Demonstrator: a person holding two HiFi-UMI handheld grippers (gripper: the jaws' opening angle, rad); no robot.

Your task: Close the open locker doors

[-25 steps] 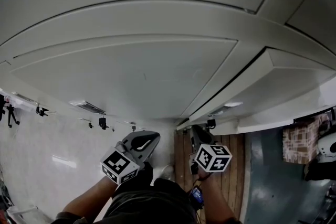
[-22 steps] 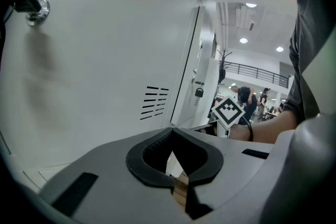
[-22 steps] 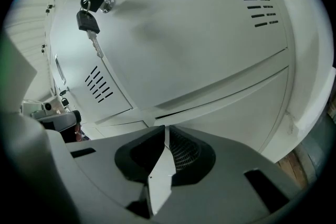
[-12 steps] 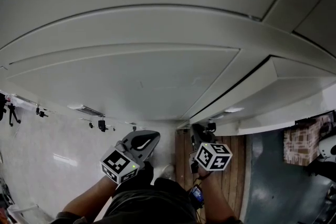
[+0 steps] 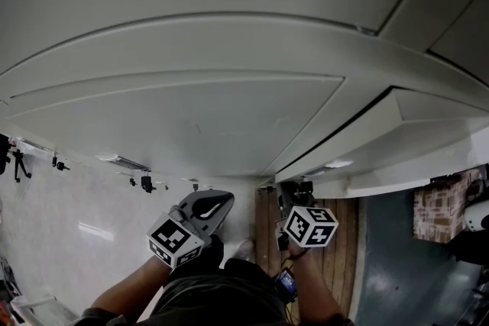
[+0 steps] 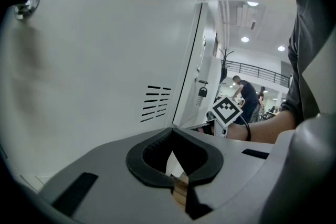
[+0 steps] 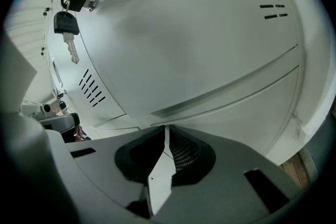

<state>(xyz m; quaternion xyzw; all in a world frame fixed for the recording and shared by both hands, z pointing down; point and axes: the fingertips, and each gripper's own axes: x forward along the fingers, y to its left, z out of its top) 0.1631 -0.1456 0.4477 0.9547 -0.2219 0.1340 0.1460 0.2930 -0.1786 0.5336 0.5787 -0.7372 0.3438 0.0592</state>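
The grey lockers [image 5: 229, 27] fill everything above you. One locker door [image 5: 416, 122] stands swung out on your right, with a dark gap along its edge. Your right gripper [image 5: 294, 193] sits low by that gap, jaws pressed together on nothing. Your left gripper [image 5: 214, 204] is just beside it, jaws together too and empty (vent slots [image 6: 155, 103] ahead of it). A small key [image 7: 67, 26] hangs from a lock.
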